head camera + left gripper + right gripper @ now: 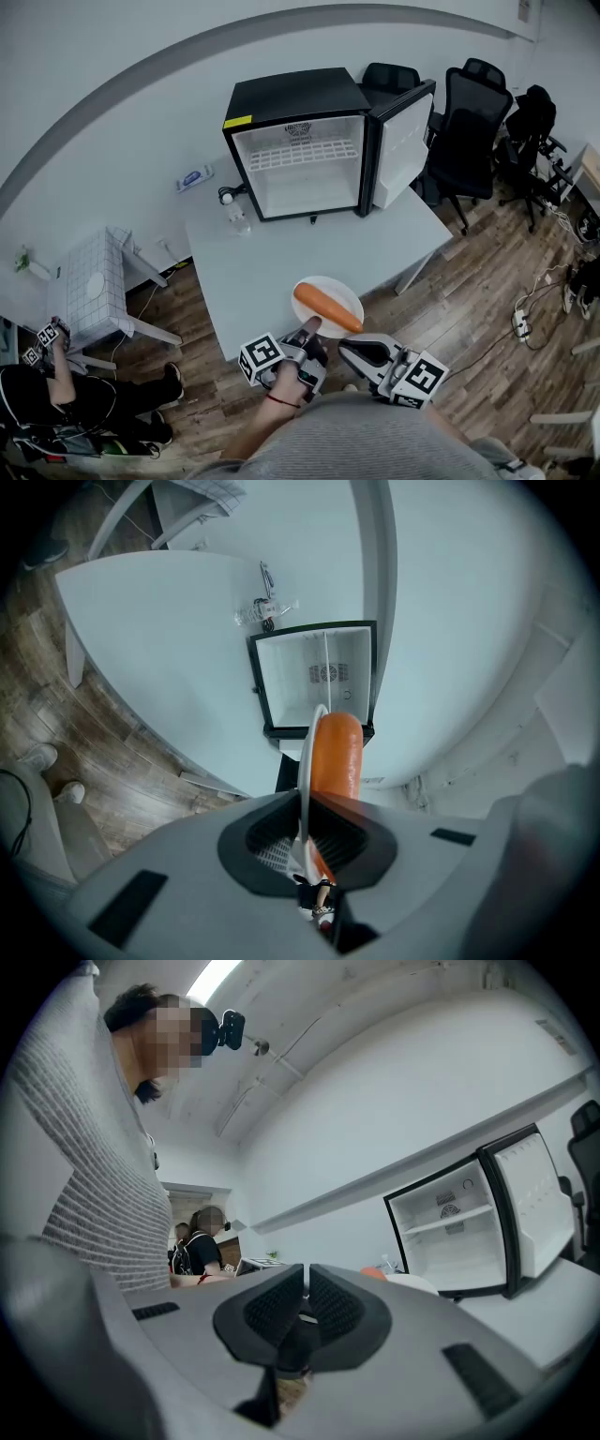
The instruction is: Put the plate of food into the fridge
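A white plate (323, 285) with an orange carrot (326, 309) on it is at the near edge of the white table (281, 262). My left gripper (310, 327) is shut on the plate's near rim. In the left gripper view the plate (304, 757) is edge-on between the jaws, with the carrot (335, 757) beside it. My right gripper (352, 347) hangs just right of the plate, shut and holding nothing. The black mini fridge (300, 141) stands at the table's far side, its door (403, 141) swung open to the right and a white wire shelf inside.
A clear bottle (237, 218) lies on the table left of the fridge. Black office chairs (469, 122) stand at the right. A small white grid-top table (94, 286) and a seated person (56, 384) are at the left. A power strip (520, 322) lies on the wooden floor.
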A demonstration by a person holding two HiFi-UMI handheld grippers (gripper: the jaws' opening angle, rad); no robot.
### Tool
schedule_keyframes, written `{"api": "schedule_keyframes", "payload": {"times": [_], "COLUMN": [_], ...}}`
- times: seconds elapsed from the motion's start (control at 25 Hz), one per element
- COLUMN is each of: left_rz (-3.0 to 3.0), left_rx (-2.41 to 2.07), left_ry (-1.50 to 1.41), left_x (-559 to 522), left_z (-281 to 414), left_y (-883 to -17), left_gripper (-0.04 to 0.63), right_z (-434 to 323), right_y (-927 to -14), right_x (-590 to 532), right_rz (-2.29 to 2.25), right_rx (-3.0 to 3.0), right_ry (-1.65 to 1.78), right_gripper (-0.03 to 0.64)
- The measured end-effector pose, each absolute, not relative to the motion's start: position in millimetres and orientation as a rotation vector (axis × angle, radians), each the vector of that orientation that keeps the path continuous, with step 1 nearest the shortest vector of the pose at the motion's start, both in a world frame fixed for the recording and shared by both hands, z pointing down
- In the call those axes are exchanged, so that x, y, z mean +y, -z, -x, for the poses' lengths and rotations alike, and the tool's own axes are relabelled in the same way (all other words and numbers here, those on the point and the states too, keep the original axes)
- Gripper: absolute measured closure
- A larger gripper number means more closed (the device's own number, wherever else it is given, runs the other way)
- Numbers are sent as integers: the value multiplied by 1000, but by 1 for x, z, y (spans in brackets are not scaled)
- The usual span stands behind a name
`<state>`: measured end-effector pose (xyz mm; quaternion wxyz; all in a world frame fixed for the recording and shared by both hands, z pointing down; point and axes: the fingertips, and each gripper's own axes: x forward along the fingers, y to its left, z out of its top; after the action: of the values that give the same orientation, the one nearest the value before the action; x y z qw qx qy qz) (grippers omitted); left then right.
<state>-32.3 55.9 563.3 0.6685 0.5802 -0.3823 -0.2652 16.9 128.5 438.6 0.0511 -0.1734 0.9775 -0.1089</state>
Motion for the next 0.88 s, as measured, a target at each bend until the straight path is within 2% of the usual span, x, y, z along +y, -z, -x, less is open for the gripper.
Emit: {"api": "schedule_keyframes", "payload": {"times": [0.4, 0.88], "left_rz": [-1301, -1287], "left_rx": [-901, -903], "left_ry": [684, 717], "left_x": [45, 23], "left_z": [19, 20], "left_y": [-556, -557], "left_gripper": [566, 566], "right_z": [-56, -56], "right_y": [-450, -462], "right_x": [129, 114], "right_rz": [521, 460], "right_rx": [2999, 2999], "right_ry": [306, 364], "right_gripper": [601, 601]}}
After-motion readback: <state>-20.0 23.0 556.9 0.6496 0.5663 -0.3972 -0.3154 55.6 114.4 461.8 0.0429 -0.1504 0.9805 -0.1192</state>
